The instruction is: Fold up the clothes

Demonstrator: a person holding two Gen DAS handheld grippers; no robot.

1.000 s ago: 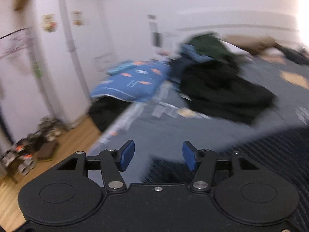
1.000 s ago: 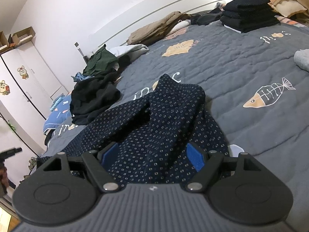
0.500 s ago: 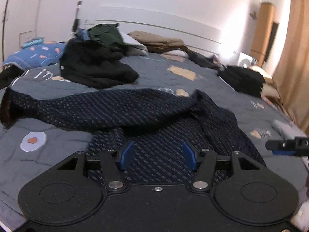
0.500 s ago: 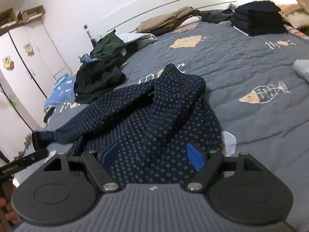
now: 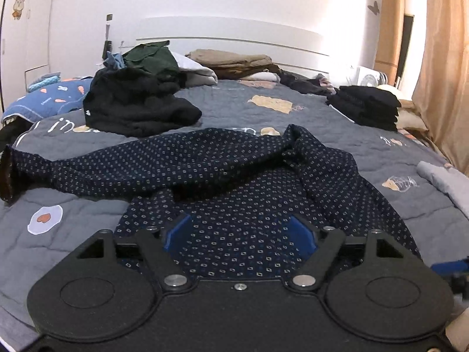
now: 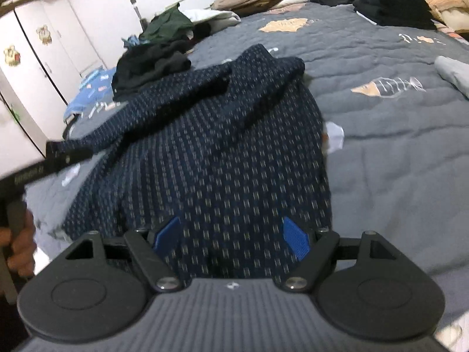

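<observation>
Garment (image 5: 234,176) lying rumpled, looking soft, limp; gripping near hem likely best; left gripper (image 5: 239,236), right gripper (image 6: 231,236) gaping wide, empty.

dim indoor light | right wrist view motion-blurred | fisheye edges bent

home bedroom, quilted bed (image 5: 337,129), wardrobe (image 6: 44,58), curtain (image 5: 445,67)

A navy garment with a small pale square print (image 5: 240,205) lies crumpled on the grey quilt, filling the lower centre of both views. One long sleeve (image 5: 123,164) stretches flat toward the left edge of the frame; the other bunches into a raised ridge right of centre.
</observation>
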